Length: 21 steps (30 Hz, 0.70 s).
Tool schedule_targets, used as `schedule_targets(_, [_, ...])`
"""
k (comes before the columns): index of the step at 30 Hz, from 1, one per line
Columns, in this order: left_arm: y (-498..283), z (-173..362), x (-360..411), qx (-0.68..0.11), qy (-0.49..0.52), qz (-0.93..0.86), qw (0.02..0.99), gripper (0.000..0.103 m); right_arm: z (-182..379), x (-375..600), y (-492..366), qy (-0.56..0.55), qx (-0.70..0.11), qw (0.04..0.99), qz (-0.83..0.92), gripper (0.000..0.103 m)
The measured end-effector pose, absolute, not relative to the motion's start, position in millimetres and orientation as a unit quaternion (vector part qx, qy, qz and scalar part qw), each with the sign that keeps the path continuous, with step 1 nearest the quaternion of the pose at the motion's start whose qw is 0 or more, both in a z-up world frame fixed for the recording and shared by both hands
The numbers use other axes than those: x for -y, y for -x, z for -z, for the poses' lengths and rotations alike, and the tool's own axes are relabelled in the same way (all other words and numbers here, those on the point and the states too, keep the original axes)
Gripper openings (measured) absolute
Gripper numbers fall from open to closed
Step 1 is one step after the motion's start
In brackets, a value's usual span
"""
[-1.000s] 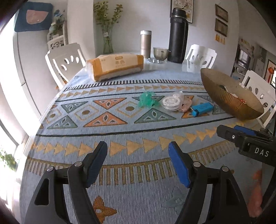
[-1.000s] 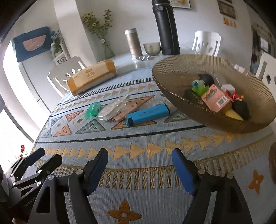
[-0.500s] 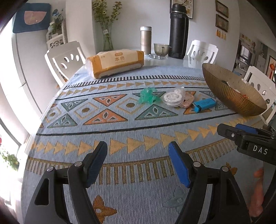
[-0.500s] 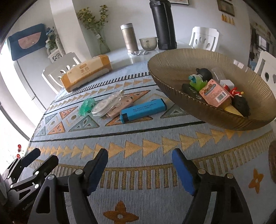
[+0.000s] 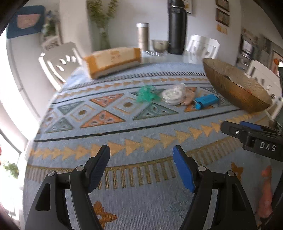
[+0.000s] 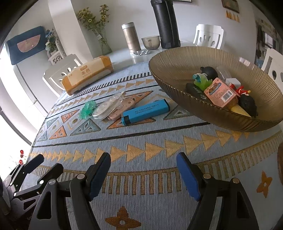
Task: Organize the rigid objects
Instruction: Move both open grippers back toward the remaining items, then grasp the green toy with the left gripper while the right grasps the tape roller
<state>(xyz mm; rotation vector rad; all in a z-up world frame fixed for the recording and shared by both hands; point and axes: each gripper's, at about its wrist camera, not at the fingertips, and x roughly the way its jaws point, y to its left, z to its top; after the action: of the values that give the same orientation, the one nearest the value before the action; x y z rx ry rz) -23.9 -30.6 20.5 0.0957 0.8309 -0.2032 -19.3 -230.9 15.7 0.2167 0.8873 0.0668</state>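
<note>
Tissue pack marked "本色", right gripper lettered "DAS", barcoded pink box in bowl

White walls hung with small framed pictures, white cut-out-back chairs around the counter, pale blue woven cloth with orange triangles covering it, strong daylight through a window at left, glass vase of yellow flowers by the wall
</note>
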Motion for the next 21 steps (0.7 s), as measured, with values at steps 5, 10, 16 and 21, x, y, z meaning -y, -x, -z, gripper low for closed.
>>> schedule_targets(5, [-14.2, -34.9, 17.1, -0.429, -0.041, 0.127, 0.893, 0.071, -14.5, 225.5, 9.1, -0.12, -0.452, 0.881, -0.072, 0.075])
schedule_targets(10, [-63.3, -42.3, 27.8, -0.421, -0.076, 0.16, 0.889, 0.071, -31.4, 203.7, -25.1, -0.145, -0.477, 0.861, -0.101, 0.075])
schedule_targets(16, [-100.8, -23.7, 42.4, -0.429, -0.104, 0.181, 0.879, 0.07, -25.9, 192.6, -80.2, -0.149, -0.483, 0.86, -0.072, 0.075])
schedule_targets(21, [-117.3, -8.8, 52.7, -0.438, -0.122, 0.19, 0.87, 0.063, -22.9, 179.5, -103.2, -0.118, -0.473, 0.87, -0.071, 0.063])
